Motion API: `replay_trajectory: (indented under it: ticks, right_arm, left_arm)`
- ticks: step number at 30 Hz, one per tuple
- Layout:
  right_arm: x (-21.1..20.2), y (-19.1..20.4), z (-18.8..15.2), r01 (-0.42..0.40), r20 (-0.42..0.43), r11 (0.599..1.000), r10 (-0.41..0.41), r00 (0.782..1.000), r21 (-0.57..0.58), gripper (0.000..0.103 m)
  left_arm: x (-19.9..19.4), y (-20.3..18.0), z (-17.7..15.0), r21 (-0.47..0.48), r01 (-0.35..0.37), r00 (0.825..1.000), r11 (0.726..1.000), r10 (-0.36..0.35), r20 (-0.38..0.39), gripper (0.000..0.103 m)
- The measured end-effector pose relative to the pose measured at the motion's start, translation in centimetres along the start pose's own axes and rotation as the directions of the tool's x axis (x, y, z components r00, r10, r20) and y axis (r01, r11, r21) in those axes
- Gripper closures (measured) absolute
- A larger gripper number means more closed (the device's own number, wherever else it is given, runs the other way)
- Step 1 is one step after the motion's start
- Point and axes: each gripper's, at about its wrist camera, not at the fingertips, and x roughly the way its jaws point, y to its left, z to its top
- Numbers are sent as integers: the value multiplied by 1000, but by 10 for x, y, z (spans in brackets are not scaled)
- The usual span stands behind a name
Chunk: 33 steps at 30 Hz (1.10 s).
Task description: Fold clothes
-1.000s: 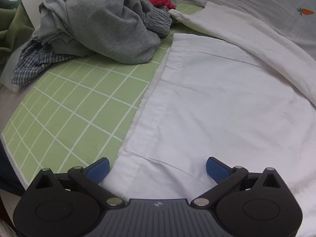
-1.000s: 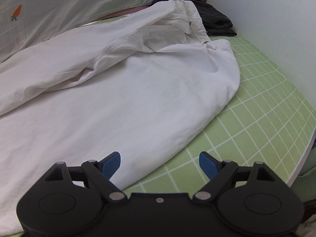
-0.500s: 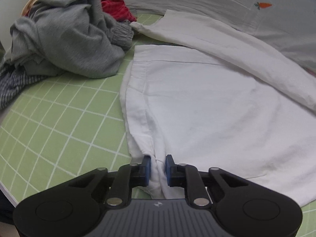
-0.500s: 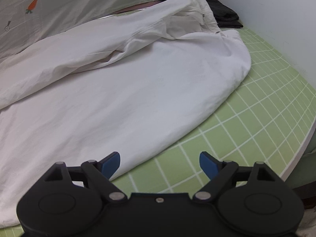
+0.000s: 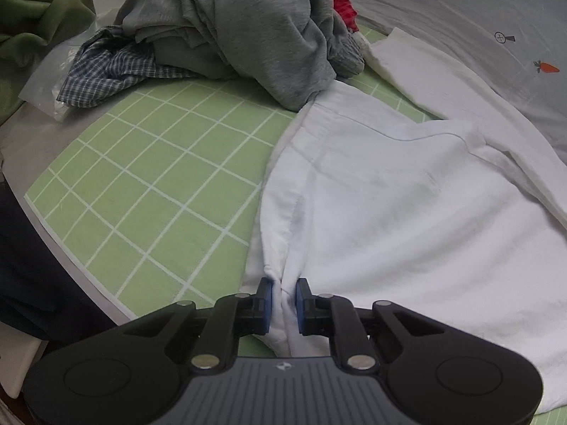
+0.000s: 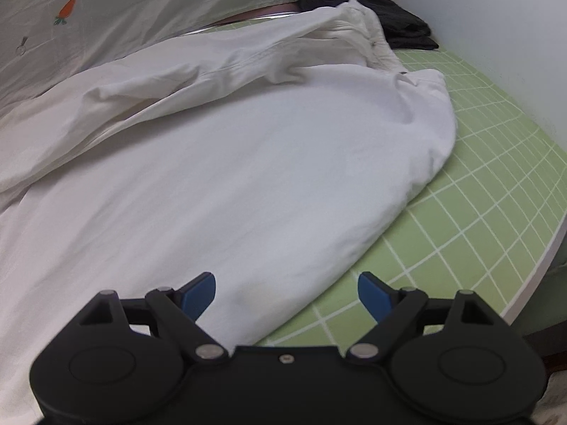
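Left wrist view: left tool point(image 5: 283, 301) clenched on near hem of white shirt point(image 5: 389, 212), cloth bunched between pads. Shirt spread on green grid mat point(image 5: 159, 184); grey clothes pile point(image 5: 248, 28) far left.

Right wrist view: right tool point(image 6: 286, 294) released, jaws wide, over shirt's near right edge point(image 6: 248, 177); dark folded garment point(image 6: 389, 21) far right.

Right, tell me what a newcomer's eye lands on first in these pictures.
The big white cotton shirt spread across the green gridded mat dominates both views. The left gripper is shut on its near hem, while the right gripper hangs open over the shirt's other edge. A heap of grey clothes sits at the mat's far left.
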Motion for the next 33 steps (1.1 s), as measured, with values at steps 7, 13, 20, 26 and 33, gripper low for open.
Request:
replay_trajectory:
  ticks: [7, 13, 20, 26, 33]
  right_arm:
    - [19, -80, 33, 9, 79, 983, -24, 997, 185, 16]
    - [46, -149, 71, -3, 133, 949, -41, 990, 317, 21]
    - [107, -199, 125, -71, 101, 915, 33, 994, 397, 47]
    - [101, -197, 133, -121, 114, 947, 91, 989, 299, 98]
    - [48, -250, 90, 61, 48, 978, -72, 996, 201, 97]
  left_arm:
    - [0, -7, -3, -22, -47, 999, 999, 48, 12, 86]
    - [2, -11, -1, -101, -93, 996, 991, 93, -4, 86]
    - [0, -32, -7, -123, -171, 985, 977, 170, -25, 91]
    - [-4, -52, -18, -103, -215, 976, 971, 211, -45, 92]
    - [-11, -76, -32, -48, -276, 961, 960, 274, -51, 91]
